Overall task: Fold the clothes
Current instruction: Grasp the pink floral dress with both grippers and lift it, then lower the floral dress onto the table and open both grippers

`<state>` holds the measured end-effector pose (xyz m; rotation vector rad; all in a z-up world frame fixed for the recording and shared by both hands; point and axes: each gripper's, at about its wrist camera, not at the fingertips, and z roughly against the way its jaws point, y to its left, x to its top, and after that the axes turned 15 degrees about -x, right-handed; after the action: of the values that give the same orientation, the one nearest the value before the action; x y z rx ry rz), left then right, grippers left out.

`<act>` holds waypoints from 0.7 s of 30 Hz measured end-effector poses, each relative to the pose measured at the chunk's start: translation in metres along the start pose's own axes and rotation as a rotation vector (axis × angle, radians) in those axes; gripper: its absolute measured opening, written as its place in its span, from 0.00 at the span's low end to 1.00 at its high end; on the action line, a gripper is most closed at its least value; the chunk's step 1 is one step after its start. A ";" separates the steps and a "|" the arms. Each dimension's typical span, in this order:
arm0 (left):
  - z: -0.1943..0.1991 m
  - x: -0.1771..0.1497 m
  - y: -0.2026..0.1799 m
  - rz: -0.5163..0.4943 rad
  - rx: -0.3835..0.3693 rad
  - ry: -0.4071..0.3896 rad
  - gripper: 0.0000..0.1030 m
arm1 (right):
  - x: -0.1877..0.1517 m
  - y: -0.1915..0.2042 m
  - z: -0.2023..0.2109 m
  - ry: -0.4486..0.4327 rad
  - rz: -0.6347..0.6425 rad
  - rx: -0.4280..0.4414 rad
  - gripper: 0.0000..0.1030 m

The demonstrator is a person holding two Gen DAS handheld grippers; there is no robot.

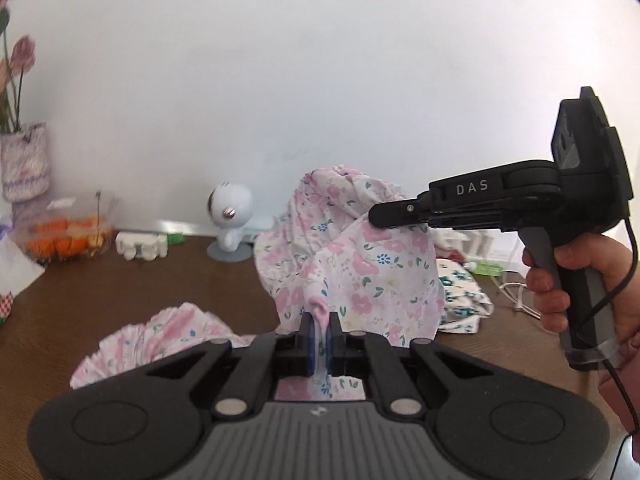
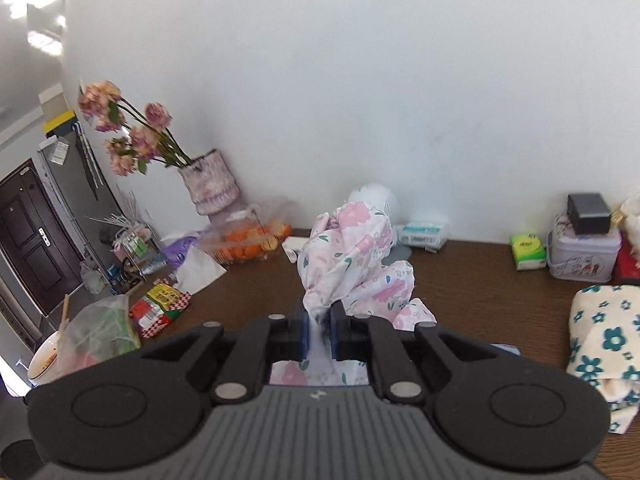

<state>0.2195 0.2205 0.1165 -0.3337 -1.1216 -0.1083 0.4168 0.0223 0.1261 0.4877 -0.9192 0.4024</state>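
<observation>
Floral garment bunched, shape unclear | left tongs grasping it | right tongs too

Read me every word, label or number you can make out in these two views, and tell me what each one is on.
"DAS": white letters on the side of the right gripper, seen from the left wrist.
Green tissue pack: has print, too blurred to read.
White wipes pack: label too small to read.
Red and yellow snack packet: print too blurred to read.
Illustrated tin: drawings, no readable text.
</observation>
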 end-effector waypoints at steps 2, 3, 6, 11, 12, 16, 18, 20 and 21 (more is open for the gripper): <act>0.017 -0.015 -0.039 -0.071 -0.055 0.000 0.04 | -0.012 -0.011 0.049 -0.047 0.015 0.011 0.09; 0.023 -0.024 -0.059 -0.099 -0.080 0.009 0.04 | -0.024 -0.018 0.070 -0.051 0.021 0.006 0.09; 0.022 -0.066 -0.105 -0.119 -0.165 0.105 0.04 | -0.073 -0.039 0.122 -0.013 0.027 -0.038 0.09; 0.003 -0.138 -0.156 -0.055 -0.291 0.274 0.04 | -0.172 -0.083 0.163 0.151 -0.056 -0.143 0.10; 0.001 -0.145 -0.162 -0.040 -0.300 0.287 0.04 | -0.188 -0.092 0.170 0.168 -0.083 -0.158 0.10; -0.002 -0.165 -0.179 -0.014 -0.299 0.315 0.07 | -0.236 -0.116 0.190 0.206 -0.160 -0.201 0.12; -0.002 -0.168 -0.183 -0.011 -0.285 0.325 0.23 | -0.250 -0.124 0.196 0.218 -0.174 -0.223 0.22; -0.003 -0.160 -0.171 -0.021 -0.255 0.326 0.51 | -0.255 -0.129 0.204 0.204 -0.181 -0.236 0.58; -0.003 -0.155 -0.164 -0.026 -0.240 0.326 0.66 | -0.254 -0.130 0.210 0.183 -0.179 -0.239 0.64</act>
<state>0.1135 0.0516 0.0101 -0.4960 -0.7902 -0.3112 0.2092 -0.2330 -0.0062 0.3051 -0.7282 0.1673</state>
